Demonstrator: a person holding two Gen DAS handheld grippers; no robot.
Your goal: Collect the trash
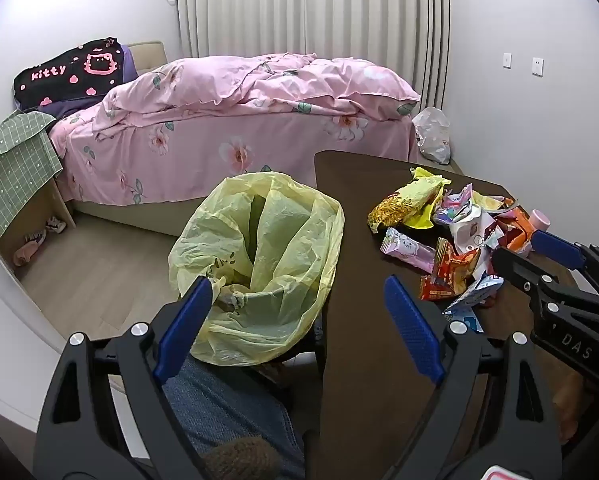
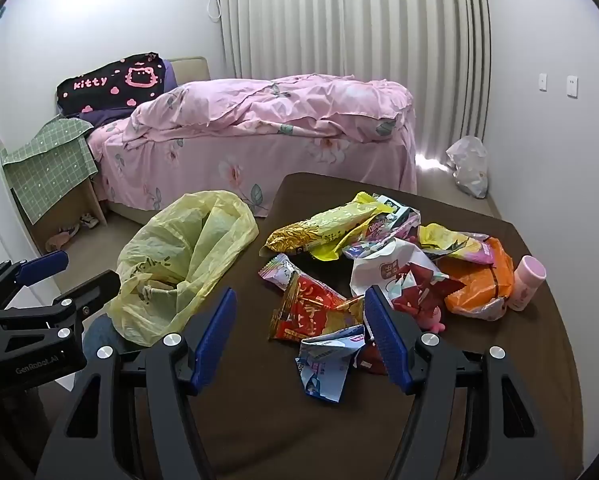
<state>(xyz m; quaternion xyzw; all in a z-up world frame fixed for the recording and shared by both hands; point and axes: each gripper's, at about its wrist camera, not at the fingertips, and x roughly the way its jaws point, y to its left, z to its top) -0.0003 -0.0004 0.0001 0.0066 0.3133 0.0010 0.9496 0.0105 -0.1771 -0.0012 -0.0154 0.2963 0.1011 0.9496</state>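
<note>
A pile of snack wrappers (image 2: 383, 264) lies on the dark brown table (image 2: 259, 400); it also shows in the left wrist view (image 1: 451, 236). A bin lined with a yellow bag (image 1: 259, 256) stands open at the table's left edge, also in the right wrist view (image 2: 179, 256). My left gripper (image 1: 299, 300) is open and empty, just in front of the bag's near rim. My right gripper (image 2: 299, 312) is open and empty, low over the table, its fingers flanking a red wrapper (image 2: 311, 312) and a blue-white wrapper (image 2: 327, 360).
A small pink bottle (image 2: 527, 280) stands right of the pile. A bed with pink floral bedding (image 2: 259, 140) is behind the table. A white plastic bag (image 2: 469, 168) lies on the floor by the far wall. A side table under green cloth (image 2: 51, 168) stands at left.
</note>
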